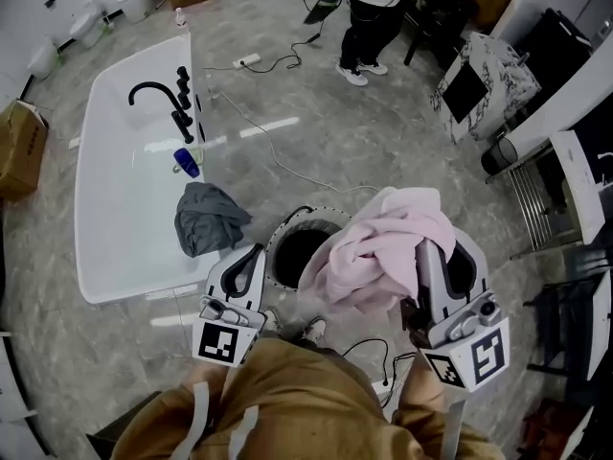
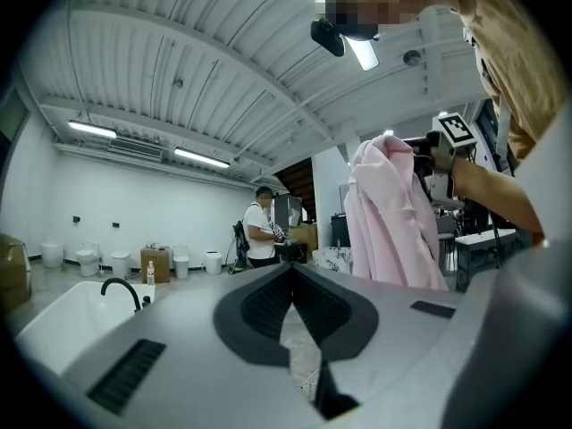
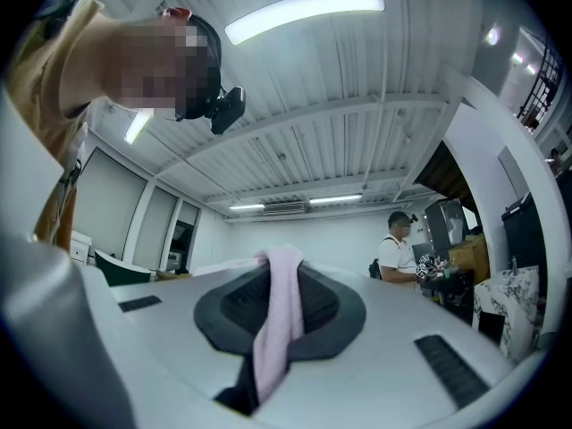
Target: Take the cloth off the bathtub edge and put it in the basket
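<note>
Right gripper (image 3: 280, 266) is clamped tight on a fold of the pink cloth (image 1: 378, 247), which hangs bunched just above the basket (image 1: 318, 213) on the floor. Cloth looks light, limp and non-fragile. Best hold is a thick bunched fold, since a thin edge may slip. Left gripper (image 2: 292, 273) is closed and empty. 1 grey cloth (image 1: 206, 218) lies on the bathtub (image 1: 115, 209) edge.

Even, bright indoor light from ceiling tube lamps (image 3: 304, 12); soft glare streaks on the glossy floor (image 1: 268, 127). Both gripper views bend strongly toward dark, vignetted corners.
</note>
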The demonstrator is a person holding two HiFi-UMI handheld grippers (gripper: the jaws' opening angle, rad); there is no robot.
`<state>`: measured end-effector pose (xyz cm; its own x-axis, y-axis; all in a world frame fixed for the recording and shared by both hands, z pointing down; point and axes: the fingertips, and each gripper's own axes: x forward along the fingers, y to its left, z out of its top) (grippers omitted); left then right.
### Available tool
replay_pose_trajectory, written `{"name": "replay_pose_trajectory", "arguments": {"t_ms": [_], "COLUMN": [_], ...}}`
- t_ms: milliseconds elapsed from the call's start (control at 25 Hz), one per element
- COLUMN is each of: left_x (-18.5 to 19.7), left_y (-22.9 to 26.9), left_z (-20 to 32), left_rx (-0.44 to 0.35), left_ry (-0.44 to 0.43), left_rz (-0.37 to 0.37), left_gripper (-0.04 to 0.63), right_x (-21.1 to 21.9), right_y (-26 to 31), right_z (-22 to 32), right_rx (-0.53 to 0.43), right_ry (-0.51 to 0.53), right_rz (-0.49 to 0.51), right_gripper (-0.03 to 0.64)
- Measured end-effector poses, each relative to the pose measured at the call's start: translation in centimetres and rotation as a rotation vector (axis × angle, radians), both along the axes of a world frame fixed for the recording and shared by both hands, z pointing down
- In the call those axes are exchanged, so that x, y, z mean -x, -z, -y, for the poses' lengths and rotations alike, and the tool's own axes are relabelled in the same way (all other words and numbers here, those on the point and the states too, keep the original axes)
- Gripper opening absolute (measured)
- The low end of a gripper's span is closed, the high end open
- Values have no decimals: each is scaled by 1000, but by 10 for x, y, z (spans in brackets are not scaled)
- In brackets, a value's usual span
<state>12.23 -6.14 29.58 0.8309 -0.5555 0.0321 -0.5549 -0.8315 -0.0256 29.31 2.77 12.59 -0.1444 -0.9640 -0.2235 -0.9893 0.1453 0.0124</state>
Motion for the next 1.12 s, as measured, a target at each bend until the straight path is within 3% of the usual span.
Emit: {"name": "replay_pose_trajectory", "arguments": {"t_ms": [200,520,1000,1120], "left_x": [2,-3,-19,-22], "left_y": [-11,-47,-158,-189], "left_z": [11,25,40,38], "left_rx": [15,45,152,185], "left_ry": [14,11,10,10], "left_rz": [22,80,175,196], "left_gripper": [6,6,6,6], "right_x": [0,4,1,1], "right_y": [-24,-143,-449,-504], "right_z": [27,64,79,77], "right_rx": [34,229,790,908], "right_ry": [5,5,14,35], "right_rz": [-20,-9,36,33], "right_gripper": [38,37,44,102]}}
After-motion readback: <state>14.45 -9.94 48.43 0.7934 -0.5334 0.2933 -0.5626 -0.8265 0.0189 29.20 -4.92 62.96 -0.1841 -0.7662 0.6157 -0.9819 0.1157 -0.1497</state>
